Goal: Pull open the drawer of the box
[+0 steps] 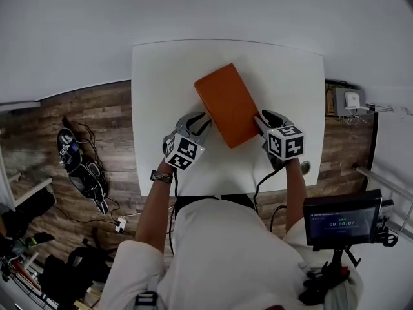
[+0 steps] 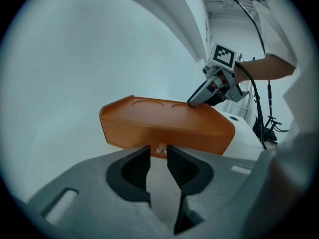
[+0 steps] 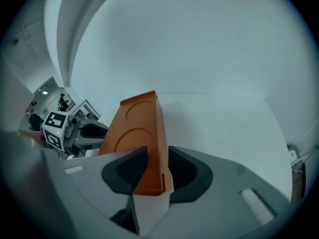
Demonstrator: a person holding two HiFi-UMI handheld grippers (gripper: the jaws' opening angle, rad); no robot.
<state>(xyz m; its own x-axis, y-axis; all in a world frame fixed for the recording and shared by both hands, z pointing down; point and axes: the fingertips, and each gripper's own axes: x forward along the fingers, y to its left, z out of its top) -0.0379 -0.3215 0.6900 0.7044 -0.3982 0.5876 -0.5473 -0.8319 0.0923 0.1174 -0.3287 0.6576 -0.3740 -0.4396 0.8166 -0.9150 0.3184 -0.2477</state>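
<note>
An orange box (image 1: 227, 103) lies slantwise on the white table (image 1: 155, 76). In the left gripper view its long side (image 2: 164, 128) faces me, with a small clear knob (image 2: 161, 150) low in the middle. My left gripper (image 2: 158, 156) stands open with the knob between its fingertips, and no pad presses on it. In the head view it sits at the box's near left side (image 1: 204, 117). My right gripper (image 3: 157, 156) straddles the box's near end (image 3: 144, 148), one pad on the top and one against the side. It shows at the box's near right corner (image 1: 261, 118).
The table's near edge runs just behind both grippers, and wooden floor lies on either side of it. Dark bags and cables (image 1: 80, 170) lie on the floor at the left. A small screen on a stand (image 1: 342, 219) is at the right, near my body.
</note>
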